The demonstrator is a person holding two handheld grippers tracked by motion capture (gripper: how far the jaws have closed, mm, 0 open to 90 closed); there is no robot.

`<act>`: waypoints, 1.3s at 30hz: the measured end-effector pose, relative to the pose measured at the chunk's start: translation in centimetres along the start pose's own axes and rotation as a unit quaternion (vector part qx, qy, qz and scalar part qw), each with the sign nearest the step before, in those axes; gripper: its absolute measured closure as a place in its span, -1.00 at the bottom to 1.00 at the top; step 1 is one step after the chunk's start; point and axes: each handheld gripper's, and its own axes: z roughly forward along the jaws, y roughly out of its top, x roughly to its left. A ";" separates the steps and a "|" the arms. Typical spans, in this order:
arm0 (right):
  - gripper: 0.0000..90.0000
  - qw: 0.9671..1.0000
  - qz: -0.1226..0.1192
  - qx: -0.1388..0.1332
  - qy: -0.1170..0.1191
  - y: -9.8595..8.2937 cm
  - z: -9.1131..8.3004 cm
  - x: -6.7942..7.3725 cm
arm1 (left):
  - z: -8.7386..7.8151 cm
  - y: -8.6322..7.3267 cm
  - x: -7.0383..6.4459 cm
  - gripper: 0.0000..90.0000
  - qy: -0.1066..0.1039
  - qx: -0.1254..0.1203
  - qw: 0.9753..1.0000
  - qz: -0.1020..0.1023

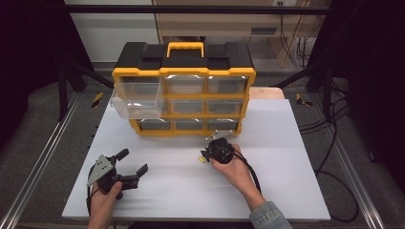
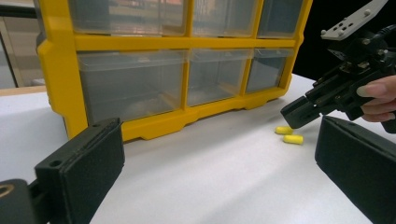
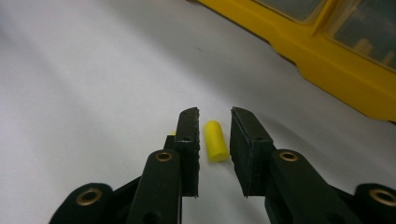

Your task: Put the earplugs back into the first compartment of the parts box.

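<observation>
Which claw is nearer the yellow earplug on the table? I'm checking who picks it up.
Right. The right claw is open, straddling the yellow earplug. The left claw is open, well off to its left.

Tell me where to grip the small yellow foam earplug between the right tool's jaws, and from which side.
Grip the small yellow foam earplug across its middle, on its long curved sides, coming straight down from above. It lies flat on the white table, lengthwise between the right tool's open jaws, so closing them should pinch it squarely.

2 earplugs lie on the table before the drawer cabinet, toward its right.
</observation>
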 end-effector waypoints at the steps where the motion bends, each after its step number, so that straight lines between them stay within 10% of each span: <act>1: 0.64 1.000 -0.001 0.002 -0.002 0.0 0.2 0.0 | 0.0 0.0 0.0 -0.97 -0.001 0.003 1.000 0.001; 12: 0.82 1.000 -0.025 0.010 -0.002 -0.1 0.6 -0.1 | -0.4 -0.1 0.2 -0.98 -0.002 -0.001 1.000 -0.007; 18: 0.82 0.998 -0.008 -0.054 0.012 1.4 -2.8 0.3 | -0.1 0.0 0.0 -0.97 0.001 -0.001 1.000 -0.004; 23: 0.83 0.991 -0.031 -0.129 0.022 4.5 -7.3 2.1 | -0.2 -0.1 -0.1 -0.97 0.002 0.001 1.000 0.000; 39: 0.83 0.969 -0.073 -0.234 0.020 10.7 -12.8 5.8 | -0.3 0.0 -0.1 -0.98 0.002 -0.003 1.000 -0.001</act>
